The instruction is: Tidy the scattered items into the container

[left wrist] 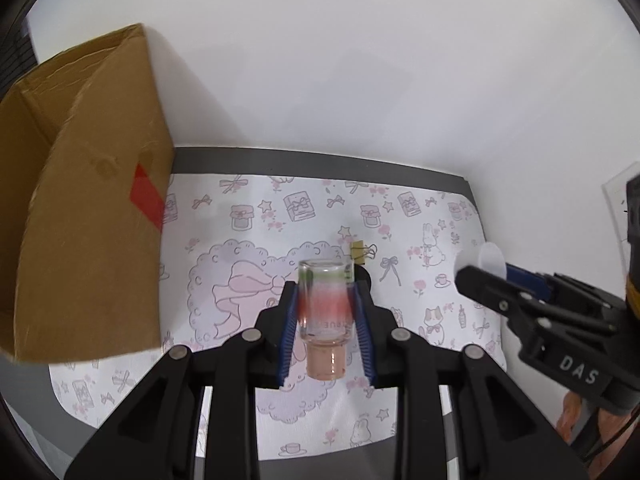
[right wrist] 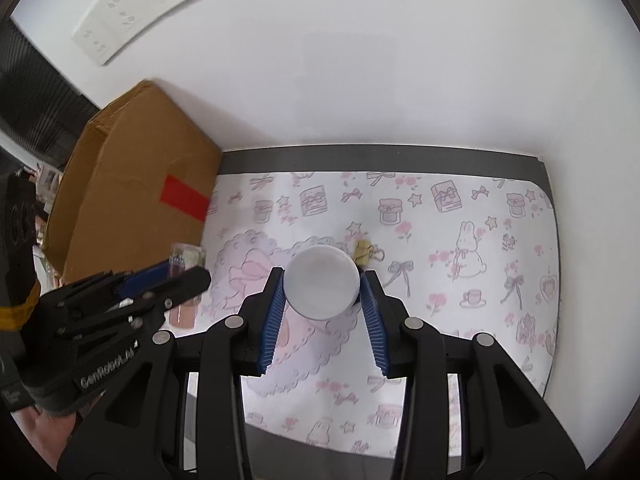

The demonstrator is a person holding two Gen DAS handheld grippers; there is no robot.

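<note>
My left gripper [left wrist: 326, 304] is shut on a small clear glass bottle [left wrist: 326, 308] with a pink-red label and a pink cap, held above the patterned mat. My right gripper [right wrist: 323, 288] is shut on a white round container [right wrist: 323, 282], also above the mat. The brown cardboard box [left wrist: 88, 200] with a red tape strip stands at the left; it also shows in the right wrist view [right wrist: 132, 192]. A gold binder clip [left wrist: 362, 251] lies on the mat behind the bottle, and shows in the right wrist view [right wrist: 366, 253].
The pink-printed mat [left wrist: 420, 240] covers a grey table that meets a white wall at the back and right. The right gripper [left wrist: 486, 276] shows at the right of the left wrist view; the left gripper [right wrist: 188, 276] shows at the left of the right wrist view.
</note>
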